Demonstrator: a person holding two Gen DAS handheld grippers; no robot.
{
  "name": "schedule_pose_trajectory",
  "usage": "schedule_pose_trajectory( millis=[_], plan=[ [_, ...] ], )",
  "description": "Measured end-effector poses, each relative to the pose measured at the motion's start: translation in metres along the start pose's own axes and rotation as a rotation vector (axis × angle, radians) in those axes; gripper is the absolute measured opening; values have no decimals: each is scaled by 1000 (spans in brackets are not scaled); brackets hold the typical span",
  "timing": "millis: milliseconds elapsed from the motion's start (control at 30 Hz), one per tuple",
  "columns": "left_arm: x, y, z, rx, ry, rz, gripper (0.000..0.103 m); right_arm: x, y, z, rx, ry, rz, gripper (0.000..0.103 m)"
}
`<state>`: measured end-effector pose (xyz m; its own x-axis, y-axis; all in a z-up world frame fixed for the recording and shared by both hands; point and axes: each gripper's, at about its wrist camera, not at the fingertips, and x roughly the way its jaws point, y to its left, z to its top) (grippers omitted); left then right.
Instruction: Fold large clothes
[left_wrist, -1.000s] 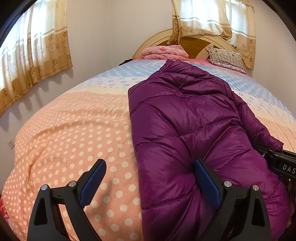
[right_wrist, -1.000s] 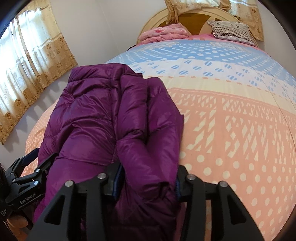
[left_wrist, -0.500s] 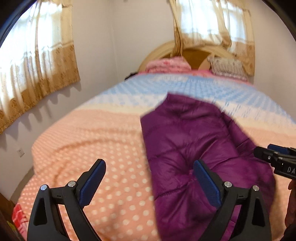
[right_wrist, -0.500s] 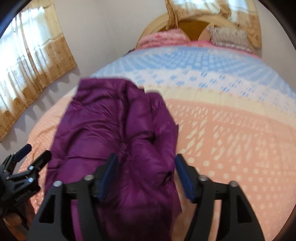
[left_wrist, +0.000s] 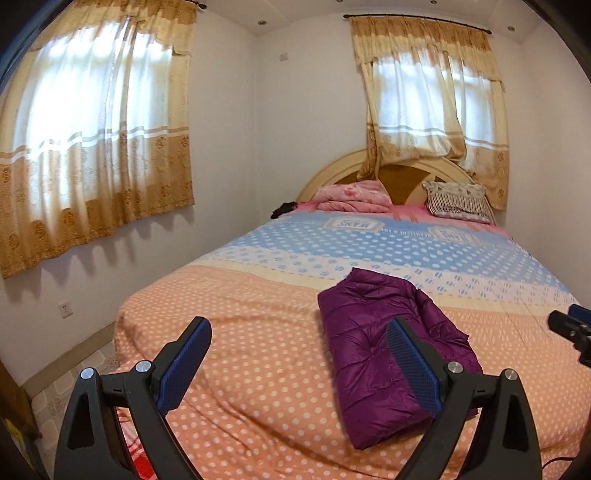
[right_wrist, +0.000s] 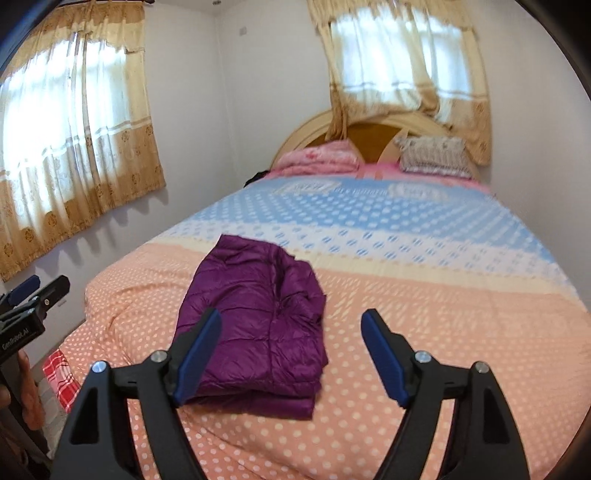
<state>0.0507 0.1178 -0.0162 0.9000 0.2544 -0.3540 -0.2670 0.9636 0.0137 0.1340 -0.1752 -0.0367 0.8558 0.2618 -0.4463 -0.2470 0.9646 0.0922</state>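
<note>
Left wrist view: the left gripper fills the bottom of the frame with its 2 blue-padded jaws spread wide and nothing between them. Beyond them, right of centre, the folded purple puffer jacket lies flat on the bedspread. Its long axis runs from the lower centre of the frame up toward the headboard, with the collar end farther away. At the right edge the tip of the right gripper shows. On the blue band of the bedspread there are printed label panels; the letters appear upside down and I cannot read them for certain. A folded pink quilt and a striped pillow lie at the head of the bed, and a wall socket sits at the left, which the other view does not show.

Right wrist view: the right gripper has just been opening; its jaws stand wide with nothing pinched, the left pad in front of the jacket's near left corner. The jacket lies left of centre, stacked in layers at its near edge, long axis again toward the headboard. At the left edge the left gripper's body bears white lettering, "GenRobot.AI". A red checked cloth hangs below the bed's near left corner.
</note>
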Motion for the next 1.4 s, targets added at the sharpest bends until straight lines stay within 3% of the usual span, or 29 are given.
schedule_pose_trajectory(
  millis=[300, 567, 1400],
  plan=[
    [-11, 9, 3, -24, -30, 15, 96, -13, 2, 6, 5, -31, 14, 81],
    [-1, 10, -2, -32, 11, 18, 96, -18, -2, 1, 15, -24, 31, 81],
    [1, 9, -5, -28, 14, 21, 96, -21, 6, -3, 27, -15, 48, 81]
  ],
)
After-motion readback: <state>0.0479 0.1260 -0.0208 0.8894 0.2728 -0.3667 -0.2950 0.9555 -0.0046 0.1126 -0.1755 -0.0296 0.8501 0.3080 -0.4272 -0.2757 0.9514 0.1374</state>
